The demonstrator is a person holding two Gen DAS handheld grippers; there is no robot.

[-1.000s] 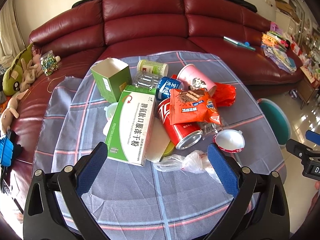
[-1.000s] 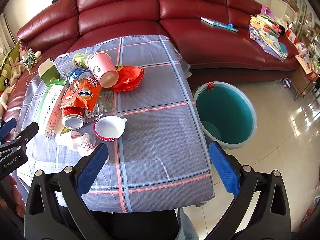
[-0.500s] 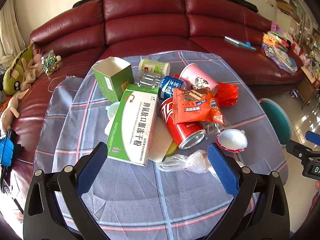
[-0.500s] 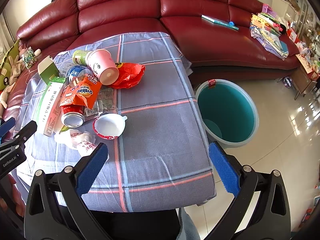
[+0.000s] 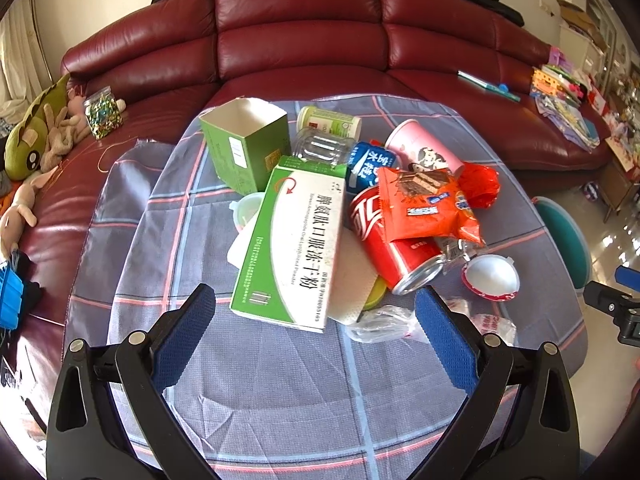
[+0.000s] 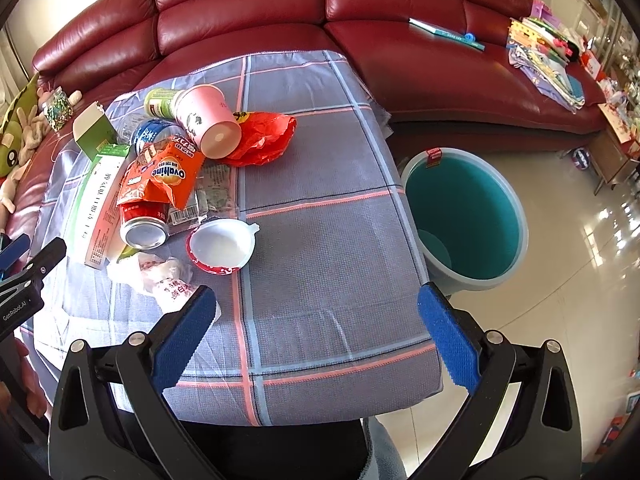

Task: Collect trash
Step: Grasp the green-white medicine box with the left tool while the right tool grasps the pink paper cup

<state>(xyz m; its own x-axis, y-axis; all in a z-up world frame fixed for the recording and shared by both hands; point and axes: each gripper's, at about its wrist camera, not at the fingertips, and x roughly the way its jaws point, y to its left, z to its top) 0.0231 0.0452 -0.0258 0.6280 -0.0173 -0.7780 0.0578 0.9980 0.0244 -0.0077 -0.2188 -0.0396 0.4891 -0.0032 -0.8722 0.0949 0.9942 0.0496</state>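
Note:
A pile of trash lies on the plaid-covered table (image 5: 280, 380): a green-and-white medicine box (image 5: 296, 248), an open green carton (image 5: 244, 144), a red cola can (image 5: 396, 248), an orange snack wrapper (image 5: 428, 208), a pink cup (image 5: 424, 152), a red plastic bag (image 5: 478, 184), a white bowl-shaped lid (image 5: 490, 276) and a crumpled clear bag (image 5: 384, 324). My left gripper (image 5: 312, 336) is open and empty, just short of the medicine box. My right gripper (image 6: 316, 336) is open and empty over the table's near right part, with the teal bin (image 6: 464, 216) on the floor to its right.
A red leather sofa (image 5: 304, 32) wraps behind the table, with plush toys (image 5: 36, 140) at left and books and papers (image 6: 544, 52) at right. The shiny tiled floor (image 6: 580, 288) lies right of the table. The medicine box also shows in the right wrist view (image 6: 100, 204).
My left gripper has moved forward toward the trash pile, so the medicine box sits closer between its fingers. My right gripper has edged slightly closer to the table.

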